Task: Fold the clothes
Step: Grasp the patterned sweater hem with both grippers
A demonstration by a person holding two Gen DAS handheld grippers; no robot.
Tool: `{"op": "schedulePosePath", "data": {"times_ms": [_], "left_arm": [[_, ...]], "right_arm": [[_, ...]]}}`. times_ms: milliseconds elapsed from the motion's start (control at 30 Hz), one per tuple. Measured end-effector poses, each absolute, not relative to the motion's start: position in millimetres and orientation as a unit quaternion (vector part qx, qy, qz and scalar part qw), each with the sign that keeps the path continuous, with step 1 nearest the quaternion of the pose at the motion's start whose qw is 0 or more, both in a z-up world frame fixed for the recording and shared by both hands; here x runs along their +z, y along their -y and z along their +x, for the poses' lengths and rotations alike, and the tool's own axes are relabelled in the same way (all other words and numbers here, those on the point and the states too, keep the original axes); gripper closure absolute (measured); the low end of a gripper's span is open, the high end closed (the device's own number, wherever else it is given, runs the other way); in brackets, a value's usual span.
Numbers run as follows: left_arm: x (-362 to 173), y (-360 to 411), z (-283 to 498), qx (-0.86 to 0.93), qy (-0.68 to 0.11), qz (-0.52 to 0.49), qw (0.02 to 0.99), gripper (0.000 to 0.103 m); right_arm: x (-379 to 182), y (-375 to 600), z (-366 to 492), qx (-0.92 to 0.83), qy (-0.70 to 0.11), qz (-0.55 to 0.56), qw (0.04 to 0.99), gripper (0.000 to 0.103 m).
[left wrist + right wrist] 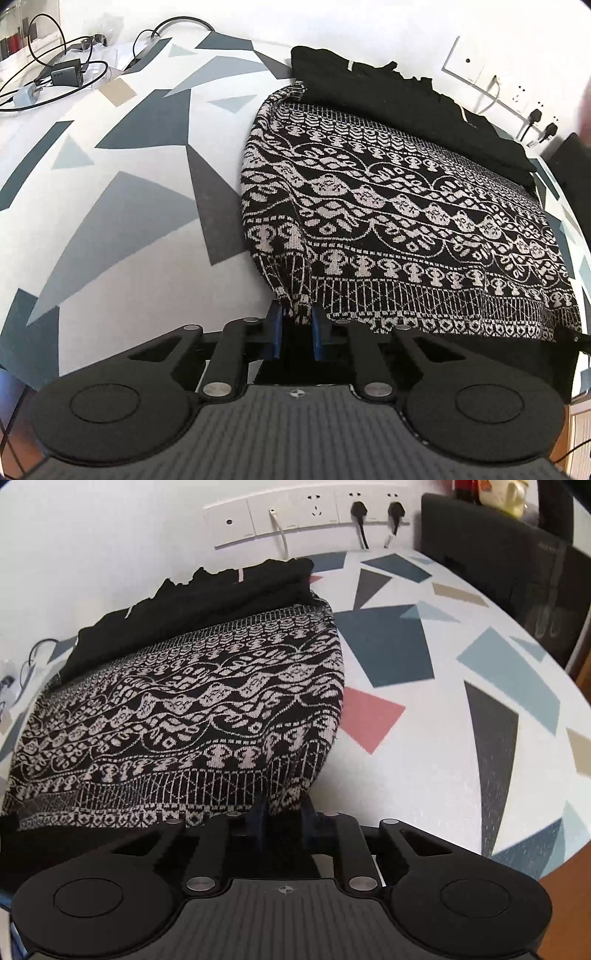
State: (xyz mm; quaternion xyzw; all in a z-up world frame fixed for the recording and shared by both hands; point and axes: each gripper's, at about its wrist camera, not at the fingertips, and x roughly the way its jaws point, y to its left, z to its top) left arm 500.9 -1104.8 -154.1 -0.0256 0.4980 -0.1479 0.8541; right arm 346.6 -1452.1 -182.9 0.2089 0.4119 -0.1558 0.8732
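We had each hand-held gripper, left [296, 325] and right [283, 814], pinching the patterned sweater's [399, 206] near hem at lower centre; it lay on the desk [122, 192], folding unfinished.

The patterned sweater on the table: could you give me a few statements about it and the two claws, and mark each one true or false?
1. The patterned sweater is black and white. True.
2. The left claw hangs well clear of the sweater. False: its blue fingers pinch the near hem.
3. A plain black garment lies at the sweater's far end, near the wall. True.
4. The tablecloth is plain white. False: it carries coloured geometric shapes.
5. The right claw grips the hem too. True.
6. All wall sockets are unused. False: plugs sit in some.
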Motion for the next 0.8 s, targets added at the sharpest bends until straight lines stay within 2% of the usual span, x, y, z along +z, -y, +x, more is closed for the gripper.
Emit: {"op": "schedulePosePath", "data": {"times_ms": [167,433,800], "left_arm": [[-143,1101,489,-0.148,-0.489,-0.022,0.859,0.088],[-125,1086,452,-0.195,-0.442,-0.015,0.875,0.088],[-94,1041,426,-0.263,-0.384,-0.063,0.883,0.089]], "right_arm": [[-181,1460,338,-0.156,-0.409,0.258,0.861,0.092],[-166,1450,309,-0.161,-0.402,0.269,0.86,0.093],[-118,1420,265,-0.169,-0.333,0.284,0.883,0.094]]}}
